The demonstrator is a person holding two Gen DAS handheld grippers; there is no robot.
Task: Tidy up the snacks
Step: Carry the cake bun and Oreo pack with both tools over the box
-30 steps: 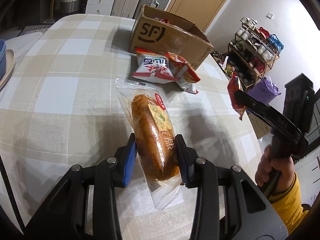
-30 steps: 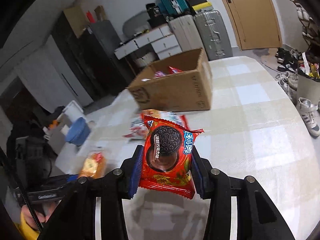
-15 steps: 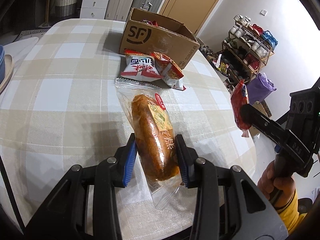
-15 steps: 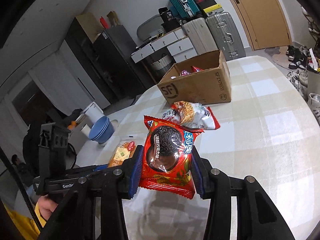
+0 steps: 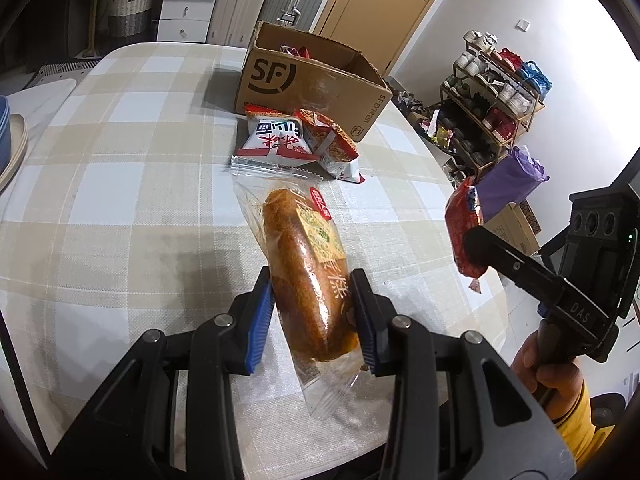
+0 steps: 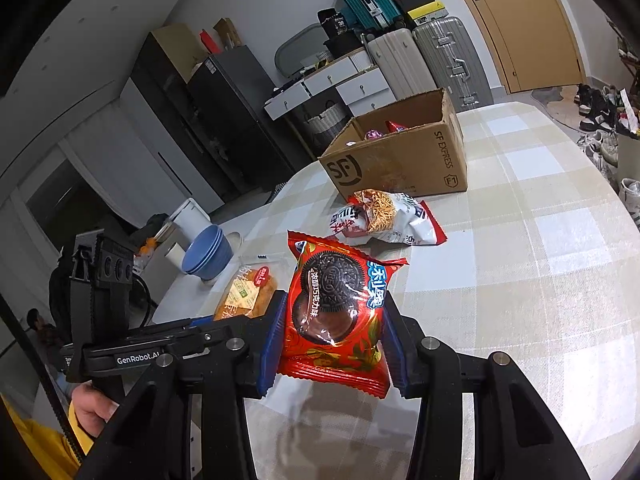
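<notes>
- left gripper: blue-padded jaws clamped on a long brown bread roll in a clear plastic wrapper, held above the near edge of the beige checked tablecloth
- right gripper: clamped on a red oreo cookie packet, held upright above the cloth; in the left view it sits off the table's right edge
- mid table: white-and-red noodle snack bag with an orange-red crispy noodle bag leaning on it
- just behind them: open brown sf cardboard box, a few snacks inside
- far left: stacked blue bowls
</notes>
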